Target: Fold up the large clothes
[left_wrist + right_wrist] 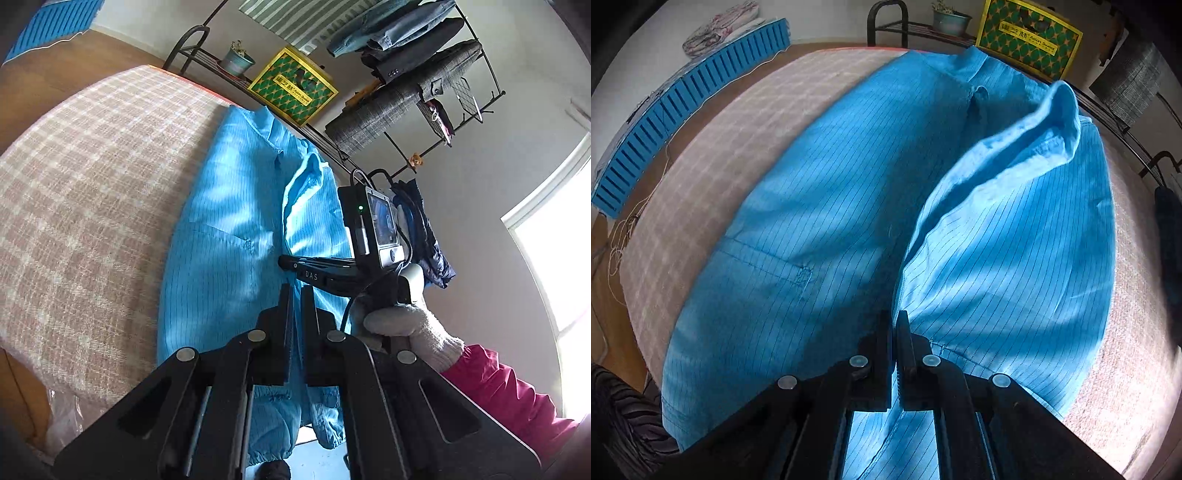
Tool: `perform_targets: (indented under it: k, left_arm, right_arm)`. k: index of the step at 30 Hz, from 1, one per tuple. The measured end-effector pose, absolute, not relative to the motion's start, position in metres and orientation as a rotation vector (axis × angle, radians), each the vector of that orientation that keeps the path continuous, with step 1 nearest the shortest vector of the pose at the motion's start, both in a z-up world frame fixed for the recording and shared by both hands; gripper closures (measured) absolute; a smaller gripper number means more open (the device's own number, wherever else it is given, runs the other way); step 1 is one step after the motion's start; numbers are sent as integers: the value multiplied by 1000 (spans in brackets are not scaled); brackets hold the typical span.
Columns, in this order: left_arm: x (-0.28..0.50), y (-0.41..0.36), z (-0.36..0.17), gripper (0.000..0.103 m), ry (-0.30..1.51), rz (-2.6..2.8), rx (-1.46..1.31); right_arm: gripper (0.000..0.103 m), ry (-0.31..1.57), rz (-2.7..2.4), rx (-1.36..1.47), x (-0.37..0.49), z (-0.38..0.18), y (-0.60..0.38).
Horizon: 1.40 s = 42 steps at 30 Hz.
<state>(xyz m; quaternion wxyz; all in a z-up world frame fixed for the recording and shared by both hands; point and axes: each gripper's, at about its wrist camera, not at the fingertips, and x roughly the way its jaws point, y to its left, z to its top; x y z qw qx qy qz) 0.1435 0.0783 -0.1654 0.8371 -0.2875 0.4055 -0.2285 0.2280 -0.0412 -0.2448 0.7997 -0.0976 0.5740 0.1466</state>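
A large blue pinstriped garment point(229, 229) lies spread on a checked pink-and-white bed cover point(81, 206). My left gripper point(294, 291) is shut on a fold of the blue fabric near its gathered cuffs, which hang below the fingers. The right gripper point(295, 266) shows ahead of it, held by a white-gloved hand point(410, 328), jaws closed on the cloth. In the right wrist view the right gripper point(894, 317) is shut on the garment point(827, 206) at a raised ridge that runs toward the collar point(1060, 110).
A black metal rack point(417, 147) behind the bed holds a yellow-green box point(293, 86), a potted plant point(236, 59) and folded clothes point(402, 37). A blue slatted panel point(687, 107) and cords lie on the wooden floor left of the bed. A bright window point(554, 266) is at right.
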Motion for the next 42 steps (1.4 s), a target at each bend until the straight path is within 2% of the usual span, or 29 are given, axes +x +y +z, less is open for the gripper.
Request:
perform_targets:
  k: [1, 3, 5, 6, 12, 16, 24, 28, 31, 34, 39, 41, 42]
  left_arm:
    - [144, 79, -167, 103, 863, -483, -605]
    - [143, 77, -169, 103, 872, -482, -602]
    - [141, 75, -169, 103, 878, -486, -591]
    - [140, 73, -169, 103, 882, -488, -583]
    - [136, 61, -174, 103, 930, -509, -540]
    - [133, 49, -185, 84, 973, -520, -529]
    - [130, -4, -206, 84, 1065, -589, -460]
    - [133, -27, -222, 83, 1118, -575, -369]
    - [136, -36, -236, 84, 1157, -555, -331]
    - [135, -39, -240, 84, 1157, -548, -321]
    - [133, -42, -239, 84, 1142, -549, -288]
    - [133, -44, -241, 89, 1145, -552, -282]
    - [134, -46, -243, 90, 1148, -557, -281]
  right_arm:
    - [103, 1227, 326, -193, 227, -244, -44]
    - [95, 1220, 358, -128, 225, -238, -54]
    - [76, 1194, 402, -48, 221, -226, -68]
    - [73, 1173, 414, -9, 215, -218, -77]
    - [72, 1083, 461, 231, 157, -181, -155]
    - [72, 1068, 379, 228, 105, -183, -196]
    - [73, 1188, 275, 237, 54, -242, -201]
    - [74, 1180, 414, 184, 27, -234, -174]
    - [70, 1115, 414, 157, 18, -218, -182]
    - [50, 1086, 383, 303, 22, -216, -215]
    - [56, 1164, 392, 441, 41, -245, -234]
    - [70, 1166, 410, 437, 44, -251, -225]
    - [81, 1172, 435, 428, 45, -251, -221]
